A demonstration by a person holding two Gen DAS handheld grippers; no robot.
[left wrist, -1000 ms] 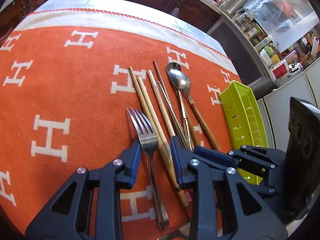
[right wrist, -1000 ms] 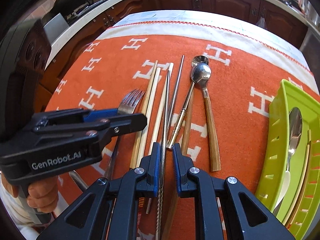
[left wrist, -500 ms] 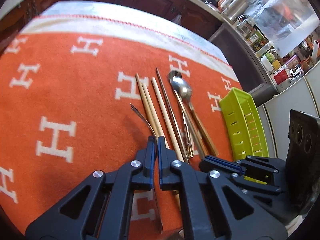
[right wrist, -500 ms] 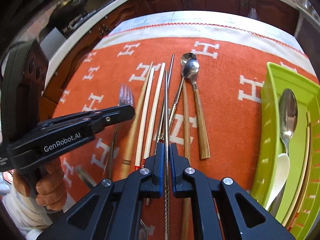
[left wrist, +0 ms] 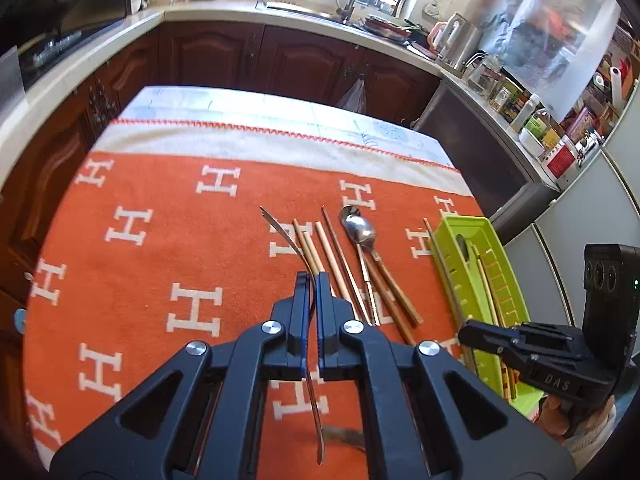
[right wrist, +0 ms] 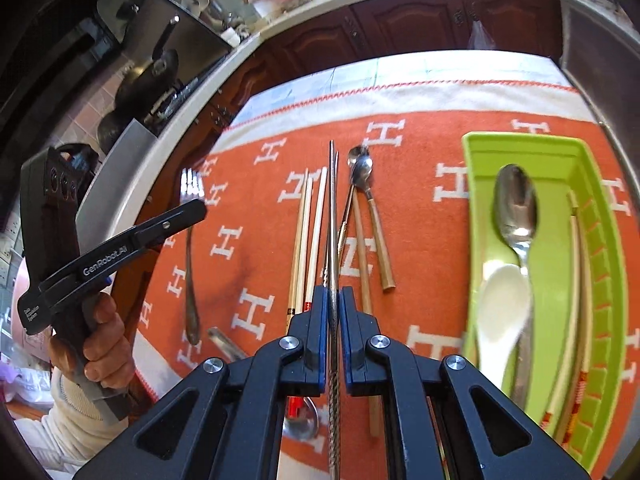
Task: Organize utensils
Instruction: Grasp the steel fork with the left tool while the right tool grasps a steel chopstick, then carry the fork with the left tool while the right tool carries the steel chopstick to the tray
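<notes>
Utensils are clamped in both of your grippers above the orange cloth (left wrist: pixel 168 240).

Your left gripper (left wrist: pixel 311 280) is closed on the fork (left wrist: pixel 285 240), held edge-on over the cloth; your right gripper (right wrist: pixel 331 294) is closed on a metal chopstick (right wrist: pixel 332 216). Beyond them, wooden chopsticks (right wrist: pixel 306 236) and spoons (right wrist: pixel 362 172) lie on the cloth, with the green tray (right wrist: pixel 556 264) to their right holding a steel spoon (right wrist: pixel 516 204).
</notes>
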